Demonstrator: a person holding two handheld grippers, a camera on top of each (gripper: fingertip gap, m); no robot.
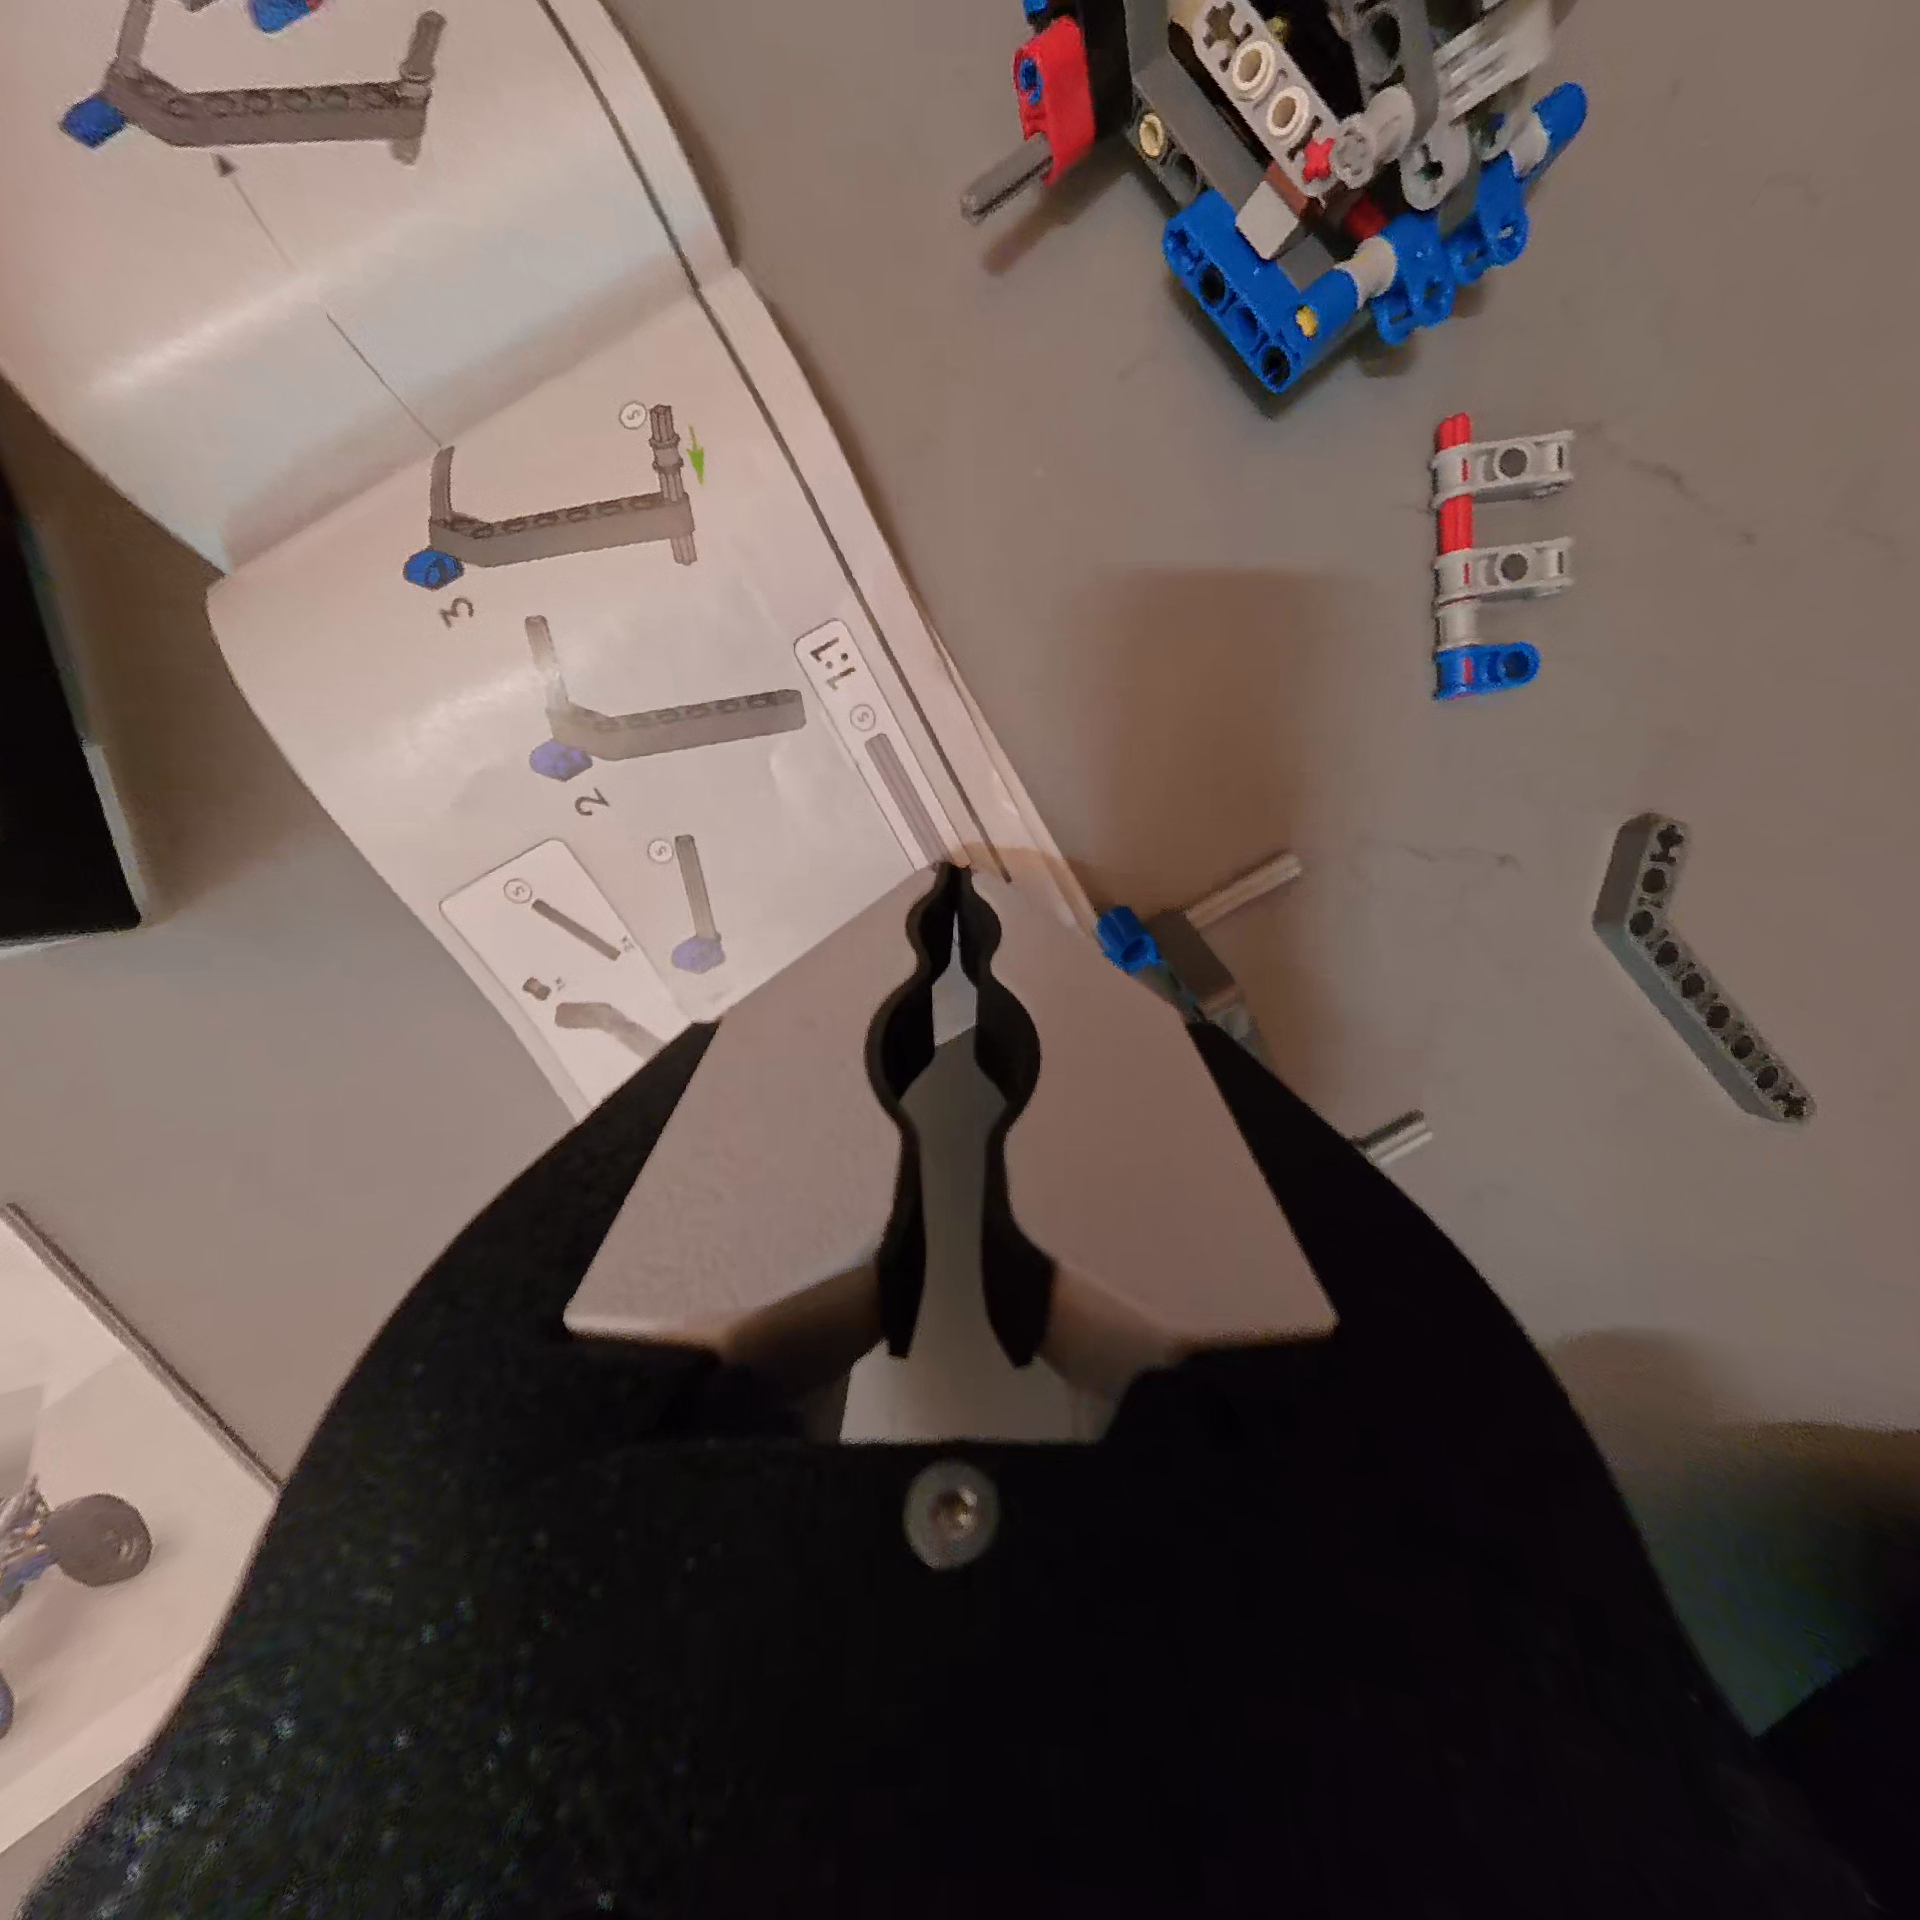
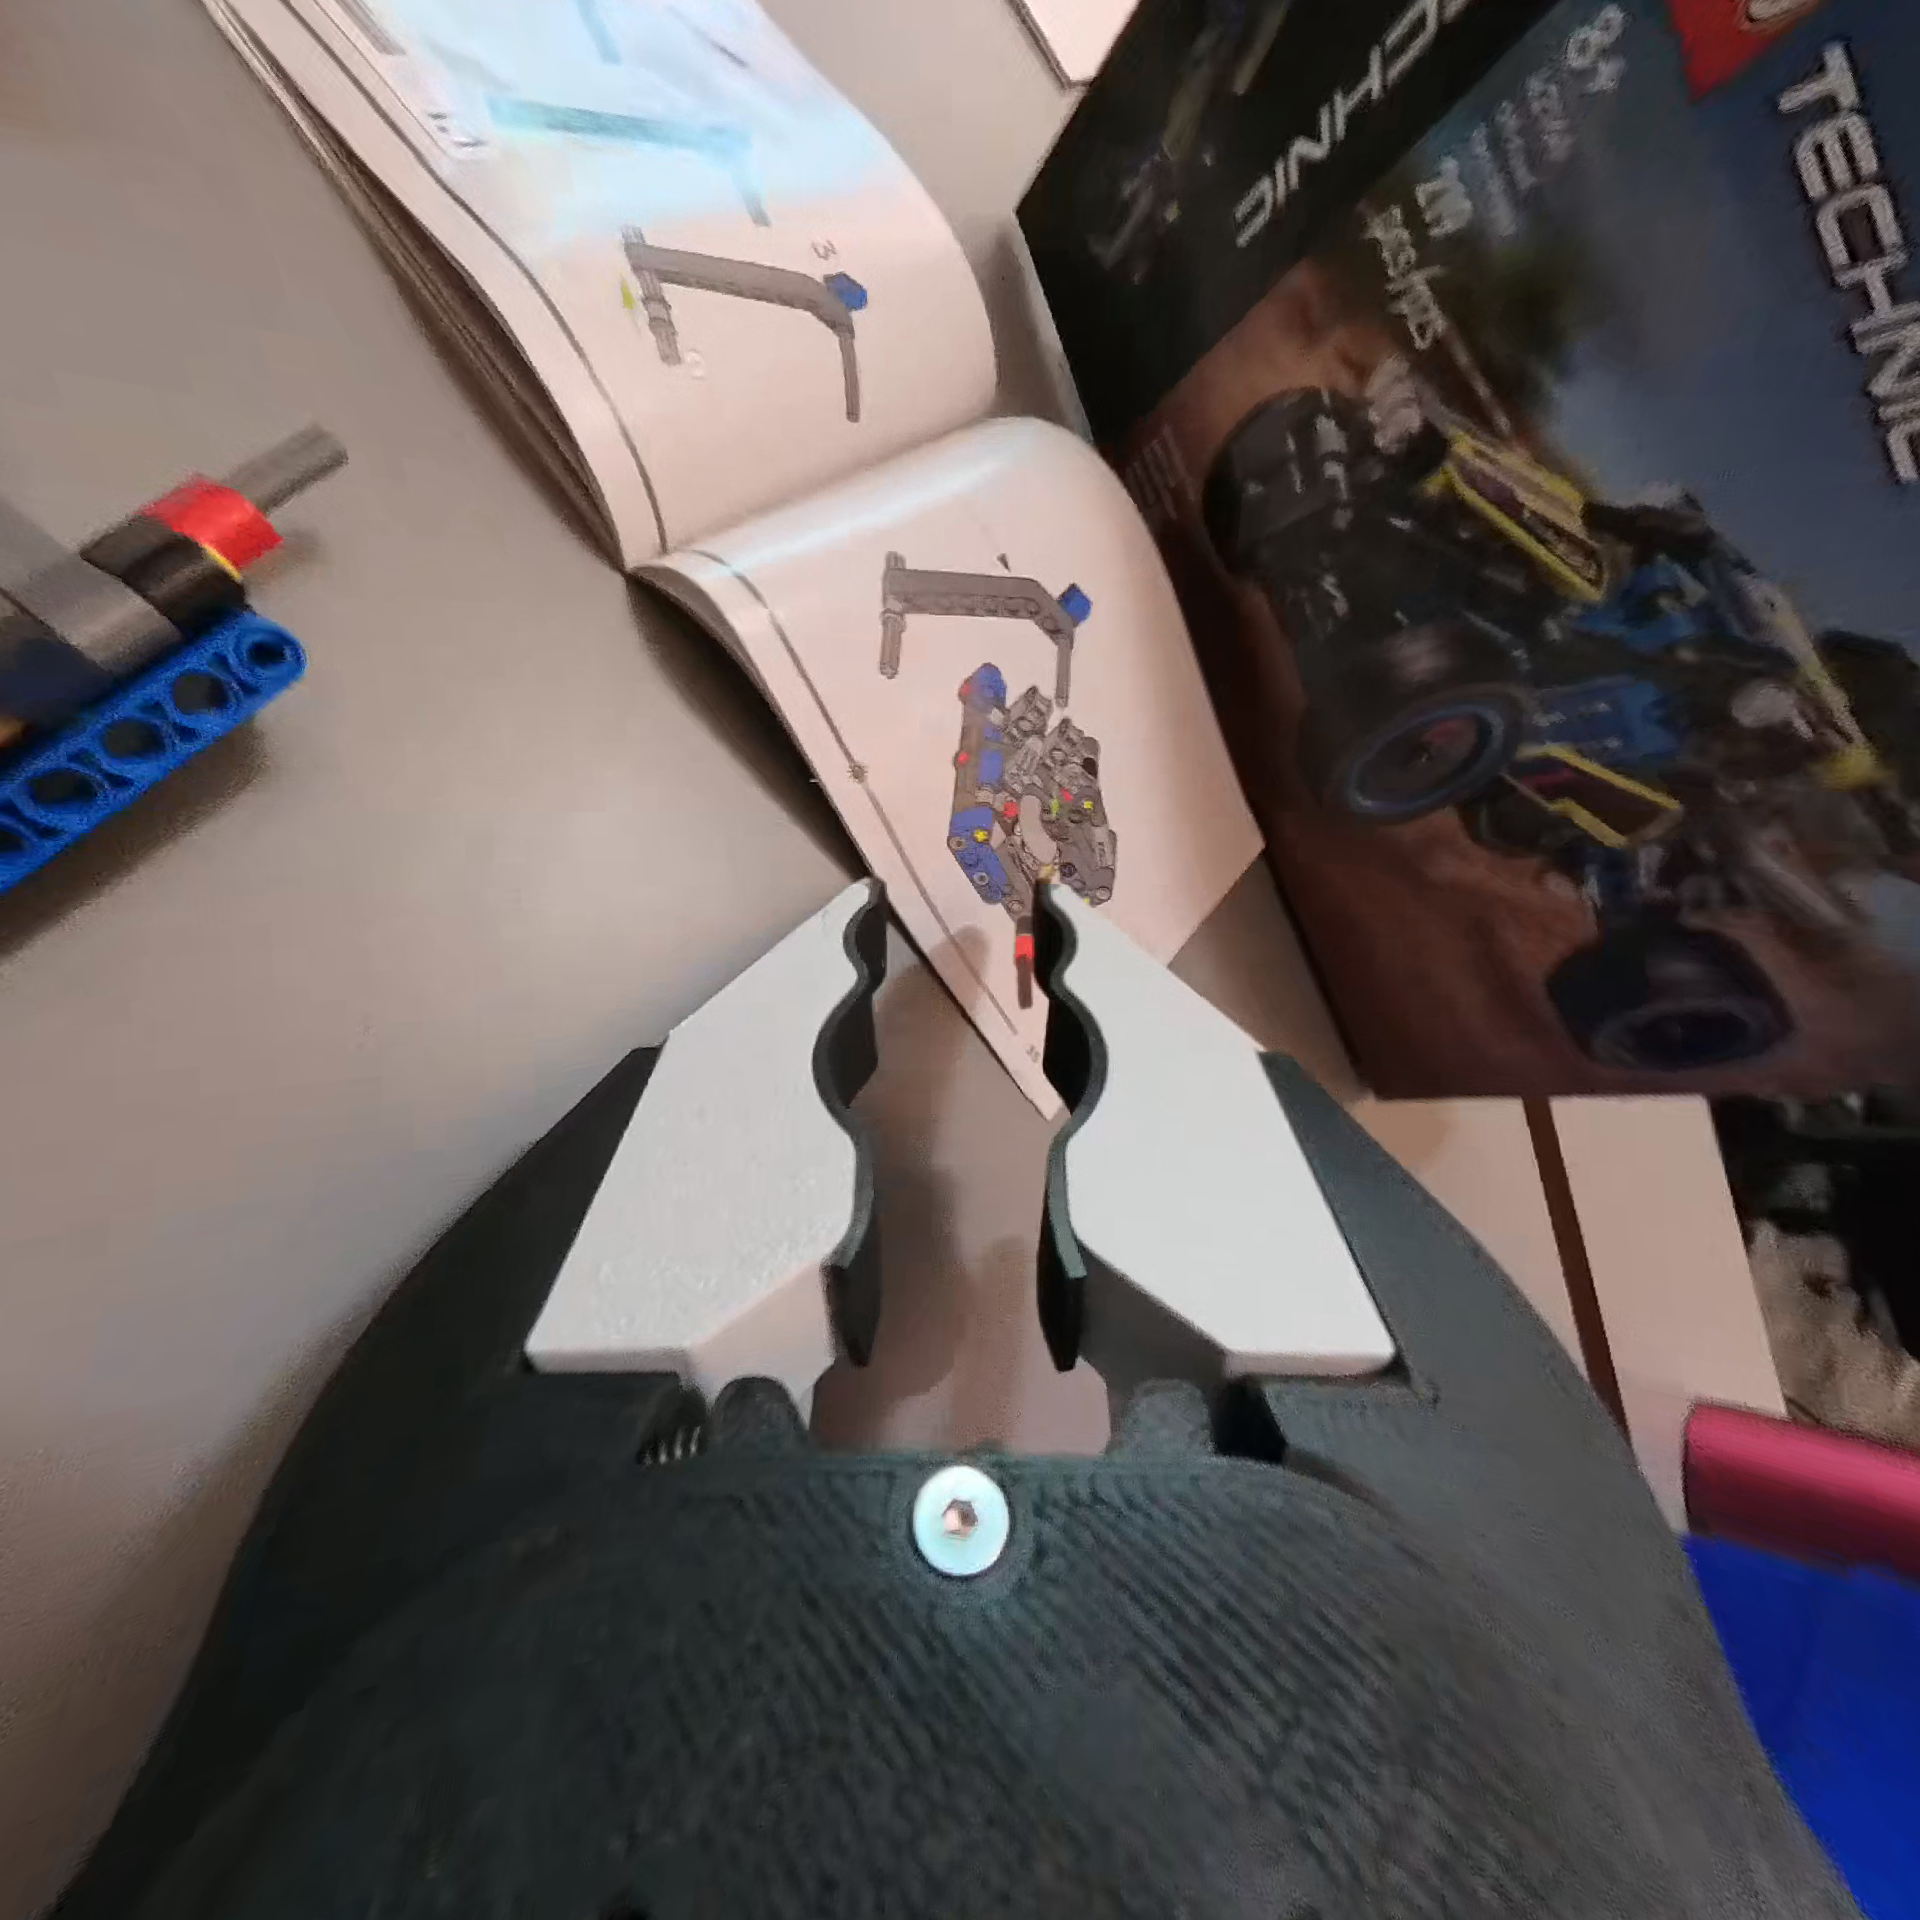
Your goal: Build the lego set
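Note:
In the left wrist view my left gripper (image 1: 954, 878) is shut and empty, its tips over the edge of the open instruction booklet (image 1: 499, 540). A part-built blue, grey and red lego assembly (image 1: 1340, 177) lies at the top right. Below it lie a red axle with grey connectors (image 1: 1481, 556), a bent grey beam (image 1: 1699, 966), a small blue-and-grey piece with a light axle (image 1: 1174, 951) beside my right finger, and a short grey axle (image 1: 1397, 1135). In the right wrist view my right gripper (image 2: 961, 899) is open and empty above the booklet (image 2: 935, 644). The assembly's blue beam (image 2: 135, 727) shows at the left.
The set's box (image 2: 1558, 582) leans behind the booklet on the right. A pink and blue object (image 2: 1808, 1621) sits at the lower right. A dark box edge (image 1: 52, 748) and another printed sheet (image 1: 94, 1507) lie at the left on the grey table (image 1: 1143, 499). Across from one pair of fingers to the other is roughly 20 centimeters.

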